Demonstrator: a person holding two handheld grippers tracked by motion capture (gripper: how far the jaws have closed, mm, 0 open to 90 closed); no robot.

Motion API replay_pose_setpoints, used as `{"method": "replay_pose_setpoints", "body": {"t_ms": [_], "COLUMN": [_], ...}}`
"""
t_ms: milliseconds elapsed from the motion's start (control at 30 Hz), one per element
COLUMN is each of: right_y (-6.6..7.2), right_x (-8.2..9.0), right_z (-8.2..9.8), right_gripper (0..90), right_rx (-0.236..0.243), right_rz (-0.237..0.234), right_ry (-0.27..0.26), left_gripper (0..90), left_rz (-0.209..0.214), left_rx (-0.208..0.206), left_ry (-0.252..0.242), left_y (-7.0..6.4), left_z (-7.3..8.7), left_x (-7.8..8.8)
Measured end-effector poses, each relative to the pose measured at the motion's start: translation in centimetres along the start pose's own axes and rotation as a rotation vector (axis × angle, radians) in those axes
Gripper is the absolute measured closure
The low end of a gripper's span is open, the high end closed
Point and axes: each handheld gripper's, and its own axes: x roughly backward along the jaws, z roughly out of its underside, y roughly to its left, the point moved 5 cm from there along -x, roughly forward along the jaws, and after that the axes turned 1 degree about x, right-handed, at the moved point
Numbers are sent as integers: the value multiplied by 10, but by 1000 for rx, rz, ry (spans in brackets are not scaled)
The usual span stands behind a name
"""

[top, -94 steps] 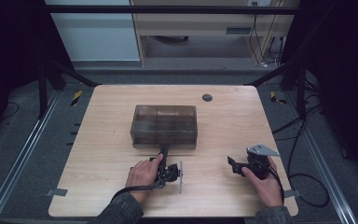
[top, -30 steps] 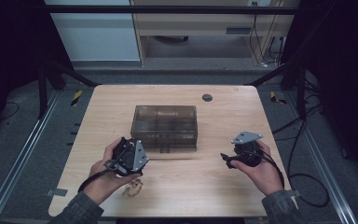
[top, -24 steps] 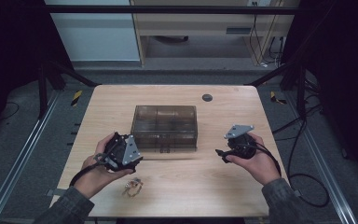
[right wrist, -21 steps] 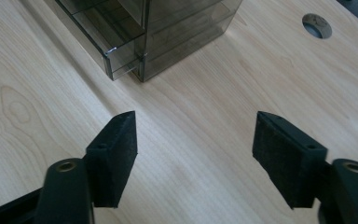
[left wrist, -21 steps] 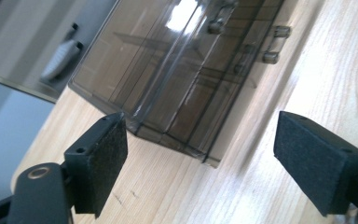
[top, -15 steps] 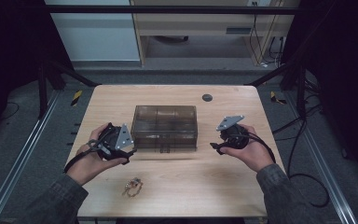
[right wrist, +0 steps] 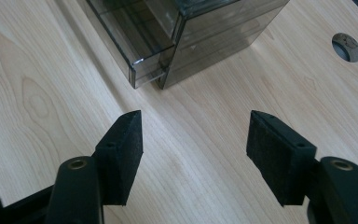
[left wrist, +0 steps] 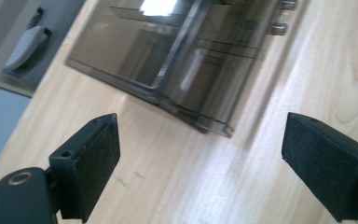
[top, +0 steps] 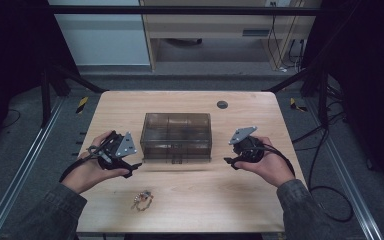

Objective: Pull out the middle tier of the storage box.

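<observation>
Left gripper (top: 132, 166): jaws spread wide, just been opening, nothing between the pads, only bare table (top: 260, 200) beneath; held just left of the box, apart from it.
Right gripper (top: 229, 161): jaws parted, just been closing, nothing gripped; held just right of the box, not touching.
Smoky clear drawer box (top: 176, 136): upright mid-table, between the 2 grippers, 1 drawer standing slightly out at the front.
Small trinket (top: 142, 200): loose on the table near the front edge, apart from both grippers.

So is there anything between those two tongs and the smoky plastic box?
Nothing visible. Bare wooden table lies between each open tongs, left and right, and the drawer box. The small trinket sits nearer the person, off both paths.
</observation>
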Motion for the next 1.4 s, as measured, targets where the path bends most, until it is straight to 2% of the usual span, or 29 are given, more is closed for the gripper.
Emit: {"method": "replay_pose_setpoints", "body": {"t_ms": [67,200,300,367,533,667,733,800,833,933,1200,1267,1400], "right_y": [1,0,1,2,10,19,23,24,25,25,21,21,24], "right_x": [-1,-6,-13,-17,-25,-28,-31,-35,-37,-40,-47,-47,-48], "right_z": [0,-1,-2,-3,-8,-15,-17,-18,-19,-19,-19,-19,-21], "right_gripper": [385,394,434,476,579,651,684,701,707,724,751,760,779], "right_rx": [6,19,21,29,70,113,132,154,152,157,158,158,167], "right_rz": [1,-9,-23,-34,-84,-120,-118,-115,-117,-126,-135,-142,-149], "right_ry": [-7,-2,6,9,17,23,34,52,58,68,71,66,65], "left_gripper": [118,132,163,205,287,358,394,494,505,530,608,639,673], "left_rz": [17,46,57,60,106,142,154,171,177,178,176,166,177], "left_rx": [-15,-2,7,15,35,29,26,-3,-3,-3,22,26,36], "left_ry": [11,27,40,47,77,86,87,96,98,127,129,135,132], "left_y": [-3,-1,1,2,2,-2,-5,-8,-10,-12,-8,-6,-4], "left_z": [0,1,3,4,11,14,15,15,15,17,20,21,23], "left_x": [-3,-10,-17,-20,-26,-29,-31,-33,-35,-40,-50,-52,-54]}}
